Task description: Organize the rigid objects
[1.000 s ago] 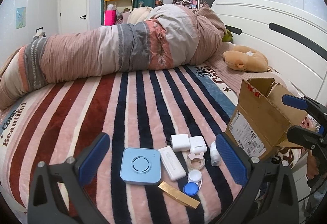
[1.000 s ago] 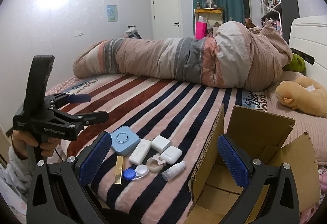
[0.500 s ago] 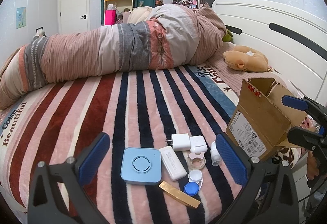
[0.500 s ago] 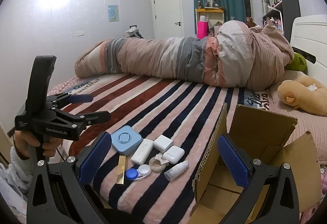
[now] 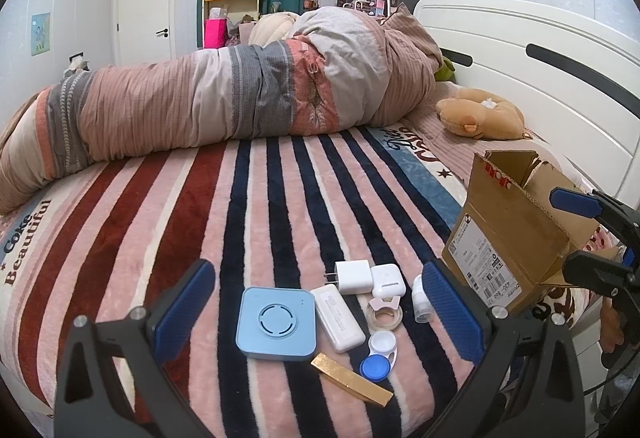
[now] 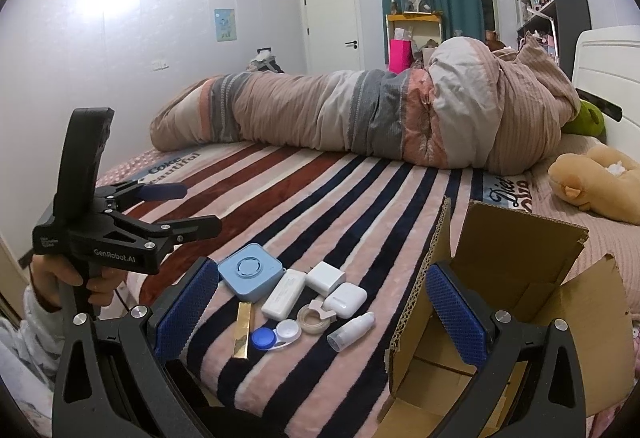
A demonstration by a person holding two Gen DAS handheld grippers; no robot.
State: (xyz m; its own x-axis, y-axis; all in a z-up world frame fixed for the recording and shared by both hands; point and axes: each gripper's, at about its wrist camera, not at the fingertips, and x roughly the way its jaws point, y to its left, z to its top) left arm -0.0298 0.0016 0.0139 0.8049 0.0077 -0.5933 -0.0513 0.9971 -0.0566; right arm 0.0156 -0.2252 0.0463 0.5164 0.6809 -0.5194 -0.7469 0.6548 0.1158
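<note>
Small rigid items lie together on the striped blanket near the bed's front edge: a light blue square box [image 5: 276, 323] [image 6: 249, 275], a white oblong case [image 5: 338, 318], a white charger plug [image 5: 352, 277], a white earbud case [image 5: 387, 280], a tape ring [image 5: 385, 314], a small white bottle [image 5: 421, 299] [image 6: 352, 330], a blue-and-white lens case [image 5: 378, 355] and a gold bar [image 5: 351, 379]. An open cardboard box [image 5: 516, 234] [image 6: 516, 318] stands to their right. My left gripper [image 5: 316, 312] is open above the items. My right gripper [image 6: 320, 318] is open, straddling the box's left wall.
A rolled striped duvet [image 5: 224, 98] lies across the far side of the bed. A tan plush toy [image 5: 480, 114] sits by the white headboard [image 5: 540, 78]. The bed's front edge runs just below the items.
Both grippers have shifted only slightly; the right wrist view has crept a little forward and up. The items and the box have not moved.
</note>
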